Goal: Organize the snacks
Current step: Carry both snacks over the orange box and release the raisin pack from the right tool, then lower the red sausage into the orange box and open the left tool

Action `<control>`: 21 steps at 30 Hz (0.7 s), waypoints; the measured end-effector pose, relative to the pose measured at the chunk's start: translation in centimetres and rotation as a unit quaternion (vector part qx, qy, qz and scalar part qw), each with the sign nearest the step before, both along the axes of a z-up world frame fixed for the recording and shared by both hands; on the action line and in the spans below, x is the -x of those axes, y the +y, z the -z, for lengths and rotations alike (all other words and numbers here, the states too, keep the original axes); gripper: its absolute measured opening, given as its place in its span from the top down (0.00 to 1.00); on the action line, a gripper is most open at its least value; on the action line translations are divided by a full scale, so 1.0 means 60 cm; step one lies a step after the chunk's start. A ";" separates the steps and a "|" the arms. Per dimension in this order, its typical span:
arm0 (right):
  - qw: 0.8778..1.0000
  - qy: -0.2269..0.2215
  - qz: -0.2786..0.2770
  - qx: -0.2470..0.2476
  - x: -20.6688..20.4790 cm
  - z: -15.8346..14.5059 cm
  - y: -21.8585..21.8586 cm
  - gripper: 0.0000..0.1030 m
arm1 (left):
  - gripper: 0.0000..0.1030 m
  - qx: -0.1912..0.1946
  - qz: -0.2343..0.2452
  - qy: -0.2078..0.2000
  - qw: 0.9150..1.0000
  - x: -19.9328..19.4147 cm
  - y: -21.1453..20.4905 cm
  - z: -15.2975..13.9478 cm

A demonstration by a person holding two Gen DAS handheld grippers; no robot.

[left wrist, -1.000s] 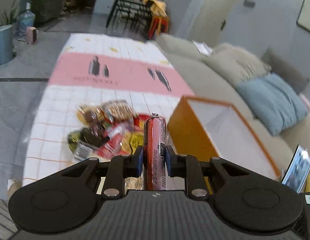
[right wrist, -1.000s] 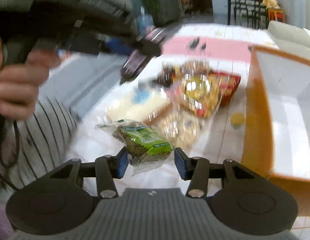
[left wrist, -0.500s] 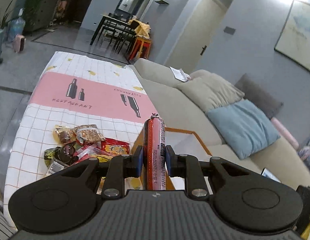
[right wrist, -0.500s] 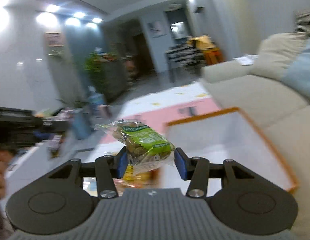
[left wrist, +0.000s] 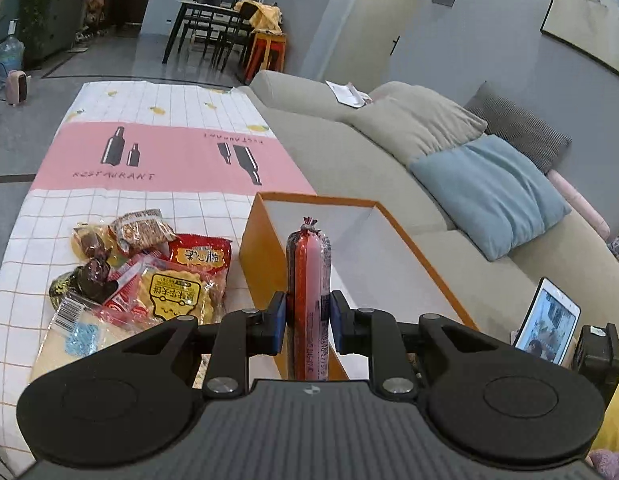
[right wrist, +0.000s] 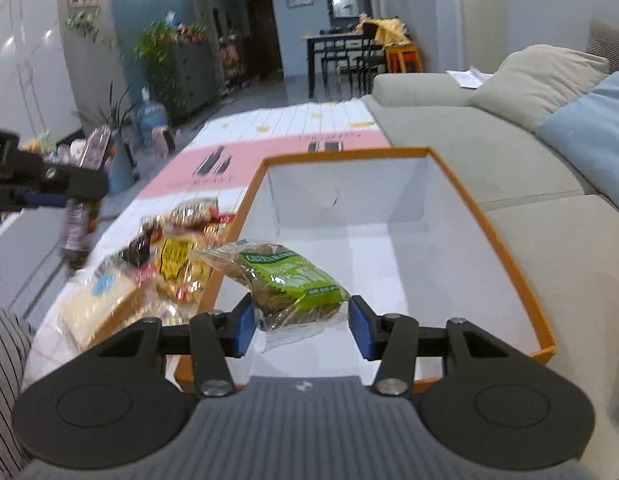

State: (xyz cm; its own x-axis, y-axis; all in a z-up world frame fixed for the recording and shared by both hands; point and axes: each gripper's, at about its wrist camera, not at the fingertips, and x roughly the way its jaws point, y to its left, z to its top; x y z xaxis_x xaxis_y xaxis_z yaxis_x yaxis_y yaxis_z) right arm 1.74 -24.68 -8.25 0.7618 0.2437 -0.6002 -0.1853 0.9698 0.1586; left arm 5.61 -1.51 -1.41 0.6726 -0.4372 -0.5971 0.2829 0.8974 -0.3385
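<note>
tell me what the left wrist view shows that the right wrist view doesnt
Only the left wrist view shows the left gripper shut on the red sausage stick, and a lit tablet propped at the right edge. Only the right wrist view shows the right gripper shut on the green snack pack, held over the box. Both show the orange box, the loose snack pile beside it on the tablecloth, and the sofa.

A long red sausage stick (left wrist: 308,292) in shiny wrap stands upright, with a knot at its top. A clear bag with a green label (right wrist: 283,280) has brown biscuits inside and hangs tilted over the near end of the orange box (right wrist: 505,236), which is white inside. More snack bags (left wrist: 149,280) lie in a heap left of the box.
</note>
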 end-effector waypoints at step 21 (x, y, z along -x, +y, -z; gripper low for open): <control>0.999 -0.008 -0.027 0.026 0.010 0.004 0.009 0.22 | 0.76 -0.018 0.013 0.003 1.000 0.008 -0.022 -0.003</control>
State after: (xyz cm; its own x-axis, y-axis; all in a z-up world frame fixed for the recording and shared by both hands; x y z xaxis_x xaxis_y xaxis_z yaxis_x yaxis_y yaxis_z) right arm 1.17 -24.15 -8.50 0.7586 0.2532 -0.6004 -0.2393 0.9653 0.1047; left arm 5.12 -2.86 -1.21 0.6577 -0.4327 -0.6166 0.3045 0.9014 -0.3077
